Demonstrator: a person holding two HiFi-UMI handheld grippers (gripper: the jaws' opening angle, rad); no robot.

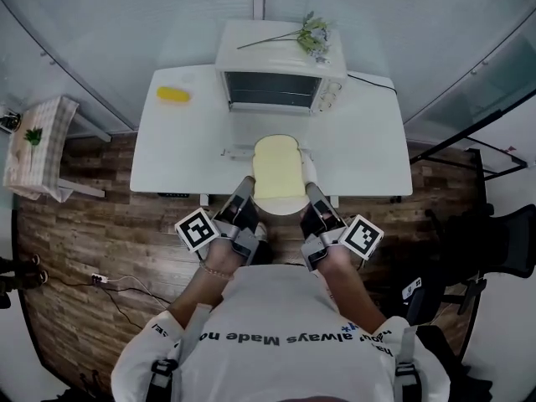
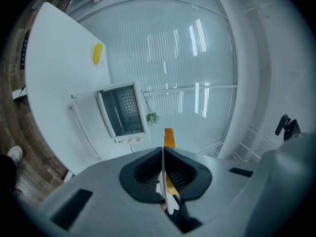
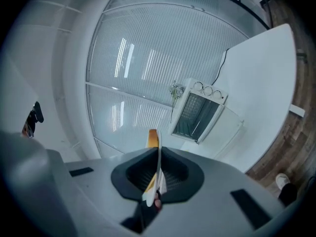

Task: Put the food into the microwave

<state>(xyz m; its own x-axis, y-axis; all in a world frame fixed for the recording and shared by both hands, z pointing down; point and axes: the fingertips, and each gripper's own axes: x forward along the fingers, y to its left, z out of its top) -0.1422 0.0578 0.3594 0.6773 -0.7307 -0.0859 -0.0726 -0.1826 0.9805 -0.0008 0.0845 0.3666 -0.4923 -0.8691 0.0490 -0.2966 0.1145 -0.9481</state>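
Note:
A pale slice of bread (image 1: pixel 277 166) lies on a white plate (image 1: pixel 283 204) held over the table's front edge. My left gripper (image 1: pixel 243 194) is shut on the plate's left rim and my right gripper (image 1: pixel 311 193) on its right rim. In the left gripper view the plate (image 2: pixel 171 202) runs edge-on between the pads of the left gripper (image 2: pixel 163 169), with the bread's orange crust (image 2: pixel 169 137) beyond. The right gripper view has the same: right gripper (image 3: pixel 158 174), plate (image 3: pixel 158 154), crust (image 3: pixel 153 138). The white microwave (image 1: pixel 281 77) stands at the table's back, its door (image 1: pixel 266 149) folded down open.
A yellow food item (image 1: pixel 173 94) lies on the white table (image 1: pixel 368 149) at back left. A flower sprig (image 1: pixel 311 34) rests on the microwave's top. A small side table with checked cloth (image 1: pixel 38 145) stands left; a black chair (image 1: pixel 501 243) right; glass walls behind.

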